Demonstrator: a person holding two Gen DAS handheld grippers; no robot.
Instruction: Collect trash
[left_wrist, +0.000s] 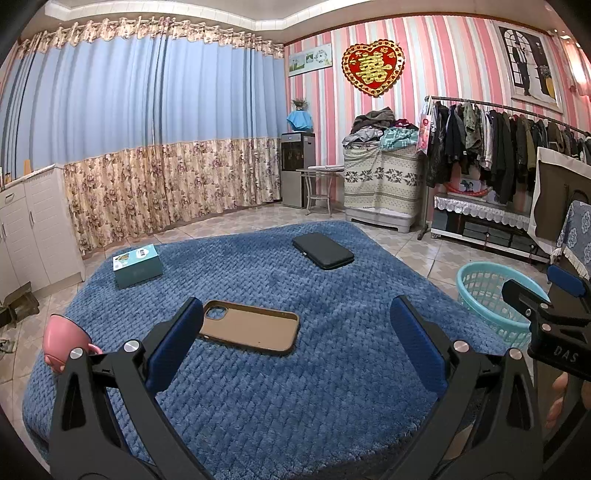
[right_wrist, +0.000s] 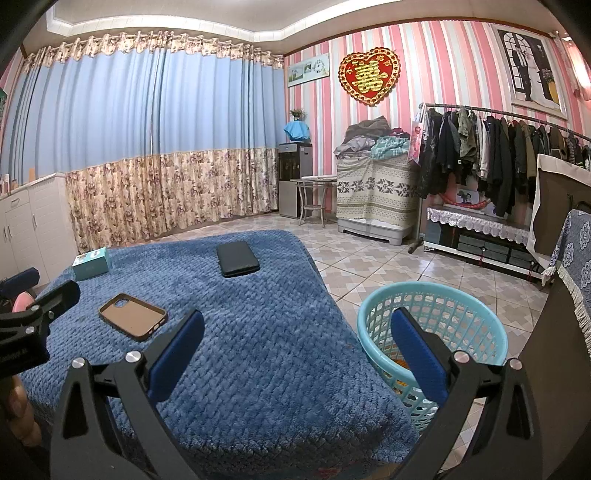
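Note:
A turquoise plastic basket (right_wrist: 432, 325) stands on the tiled floor right of a blue quilted table cover (right_wrist: 236, 332); something orange lies at its bottom. It also shows in the left wrist view (left_wrist: 487, 299). My left gripper (left_wrist: 295, 347) is open and empty above the cover (left_wrist: 295, 369), just behind a brown phone case (left_wrist: 251, 325). My right gripper (right_wrist: 295, 350) is open and empty, over the cover's right edge next to the basket. The phone case (right_wrist: 133, 315) lies to its left.
A black wallet-like case (left_wrist: 323, 250) and a teal box (left_wrist: 137, 266) lie farther back on the cover. A pink cup (left_wrist: 64, 338) stands at the left edge. A clothes rack (right_wrist: 498, 162), a covered cabinet (right_wrist: 373, 188) and a water dispenser (right_wrist: 293, 177) line the walls.

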